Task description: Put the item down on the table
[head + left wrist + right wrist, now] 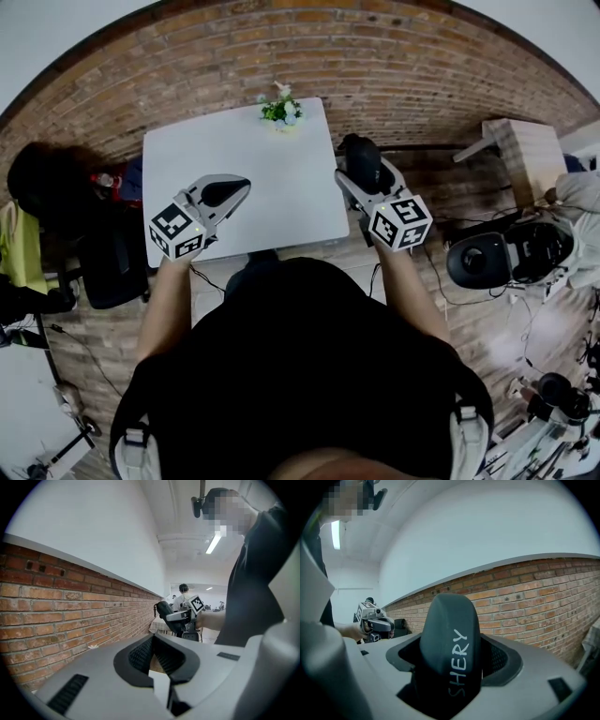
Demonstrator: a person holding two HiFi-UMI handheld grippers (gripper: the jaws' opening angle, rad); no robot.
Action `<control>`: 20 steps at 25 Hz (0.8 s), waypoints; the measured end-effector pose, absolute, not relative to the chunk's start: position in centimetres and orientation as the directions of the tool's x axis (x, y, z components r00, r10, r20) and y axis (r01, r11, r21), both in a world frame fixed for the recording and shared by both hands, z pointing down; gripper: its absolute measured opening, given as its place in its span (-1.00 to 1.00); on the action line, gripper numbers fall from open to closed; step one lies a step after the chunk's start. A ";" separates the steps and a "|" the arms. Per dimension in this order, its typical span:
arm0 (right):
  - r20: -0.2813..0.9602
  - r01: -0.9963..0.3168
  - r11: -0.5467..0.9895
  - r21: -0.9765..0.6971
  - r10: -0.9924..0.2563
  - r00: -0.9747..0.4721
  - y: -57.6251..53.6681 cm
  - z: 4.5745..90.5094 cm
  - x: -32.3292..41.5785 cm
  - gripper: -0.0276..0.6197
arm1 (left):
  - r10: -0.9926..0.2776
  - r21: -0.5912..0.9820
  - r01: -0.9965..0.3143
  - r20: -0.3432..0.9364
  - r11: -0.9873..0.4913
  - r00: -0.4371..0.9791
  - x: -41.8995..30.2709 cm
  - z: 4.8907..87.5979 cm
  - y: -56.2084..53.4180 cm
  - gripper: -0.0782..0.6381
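Note:
My right gripper point(367, 178) is shut on a black rounded item point(362, 156) that stands up between its jaws. It hangs just off the right edge of the white table point(281, 197). In the right gripper view the item point(450, 625) fills the middle and carries white lettering "SHERY". My left gripper point(225, 192) is over the table's front left part. In the left gripper view its dark pads point(140, 656) meet with nothing between them, and the right gripper point(180, 616) shows beyond.
A small pot of flowers point(281, 111) stands at the table's far edge. A black chair point(108, 267) is to the left, and a wooden table point(525, 150) and dark equipment point(511, 253) are to the right. A brick wall point(375, 56) runs behind.

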State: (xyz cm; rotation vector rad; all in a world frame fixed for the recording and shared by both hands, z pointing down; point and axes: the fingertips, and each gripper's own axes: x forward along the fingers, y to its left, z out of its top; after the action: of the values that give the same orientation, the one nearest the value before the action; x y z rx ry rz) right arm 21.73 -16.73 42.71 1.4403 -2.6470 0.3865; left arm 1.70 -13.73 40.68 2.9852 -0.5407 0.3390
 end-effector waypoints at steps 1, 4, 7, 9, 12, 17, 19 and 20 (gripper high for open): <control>0.214 -0.838 0.517 -0.171 -0.811 -0.544 -16.8 42.8 21.6 0.20 | -0.335 0.049 -0.354 0.230 -0.934 0.914 1.6 40.7 -13.9 -0.75; 0.225 -0.844 0.510 -0.167 -0.814 -0.536 -16.9 43.1 21.4 0.21 | -0.329 0.057 -0.349 0.222 -0.935 0.918 1.3 41.1 -14.5 -0.75; 0.232 -0.851 0.496 -0.170 -0.819 -0.524 -17.1 43.4 21.3 0.20 | -0.323 0.067 -0.345 0.219 -0.936 0.921 0.9 41.4 -14.9 -0.75; 0.236 -0.854 0.491 -0.171 -0.821 -0.520 -17.3 43.6 21.2 0.21 | -0.322 0.070 -0.344 0.220 -0.936 0.921 0.7 41.5 -15.2 -0.75; 0.244 -0.857 0.485 -0.177 -0.821 -0.515 -17.8 44.0 21.1 0.20 | -0.322 0.074 -0.345 0.221 -0.936 0.921 0.4 41.7 -15.7 -0.75; 0.260 -0.862 0.471 -0.188 -0.822 -0.506 -18.7 45.2 20.8 0.20 | -0.319 0.085 -0.344 0.222 -0.935 0.921 -0.4 42.2 -16.5 -0.75; 0.271 -0.865 0.466 -0.189 -0.822 -0.502 -19.0 45.7 20.7 0.21 | -0.317 0.088 -0.343 0.223 -0.935 0.922 -0.6 42.3 -16.7 -0.75; 0.277 -0.866 0.463 -0.189 -0.821 -0.499 -19.1 46.0 20.7 0.20 | -0.316 0.089 -0.342 0.223 -0.935 0.922 -0.6 42.3 -16.7 -0.75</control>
State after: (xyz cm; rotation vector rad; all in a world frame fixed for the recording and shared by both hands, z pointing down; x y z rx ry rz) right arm 20.72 -19.14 45.99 1.4858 -2.5586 0.4610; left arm -0.61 -16.72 42.34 2.9557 -0.5079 0.3116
